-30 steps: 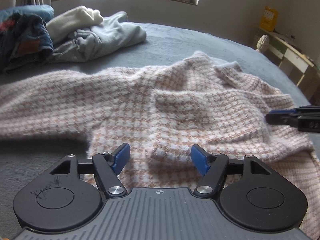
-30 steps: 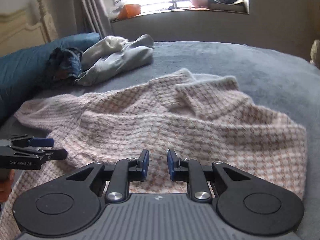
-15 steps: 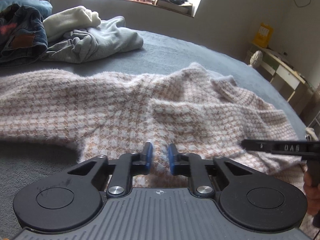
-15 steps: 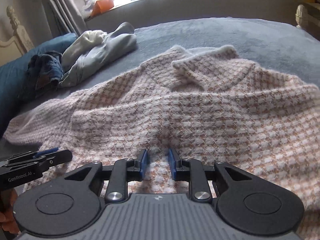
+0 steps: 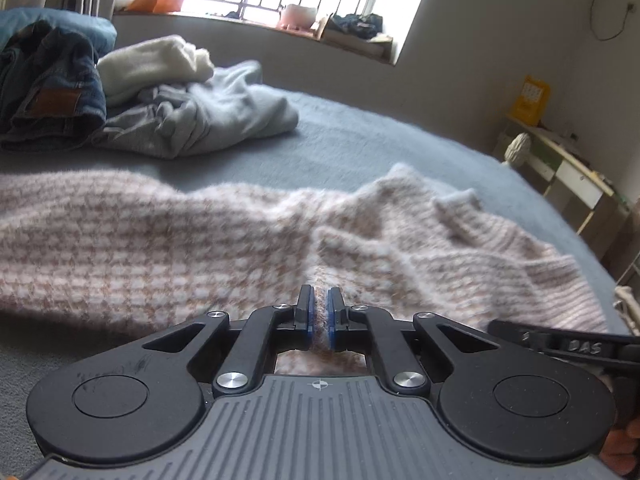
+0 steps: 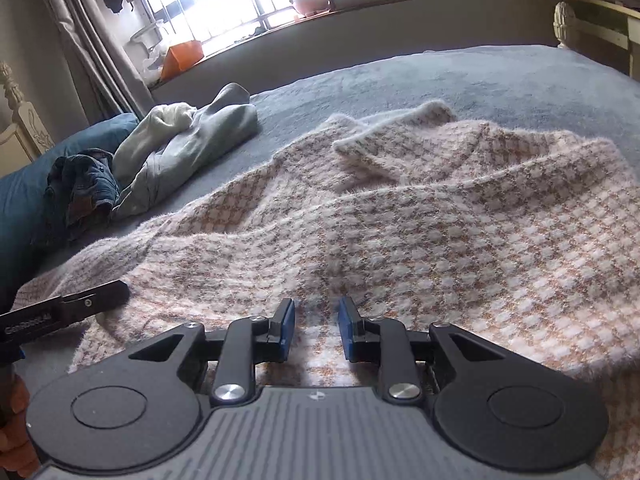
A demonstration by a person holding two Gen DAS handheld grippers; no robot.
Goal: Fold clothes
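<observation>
**Both grippers on the near hem**

The pink houndstooth sweater (image 6: 420, 216) lies spread and rumpled across the grey bed (image 6: 480, 76), collar at the far side. My left gripper (image 5: 318, 317) is pinched tight on a ridge of its near edge. My right gripper (image 6: 316, 330) has its pads a little apart, with knit bunched between them; I judge the hold loose. Step in hand: gripping the near edge. Next: firm up the right, then lift both evenly.

Left view alone shows the desk (image 5: 568, 168) at far right; right view shows the collar flap and the curtain (image 6: 80, 40).
</observation>
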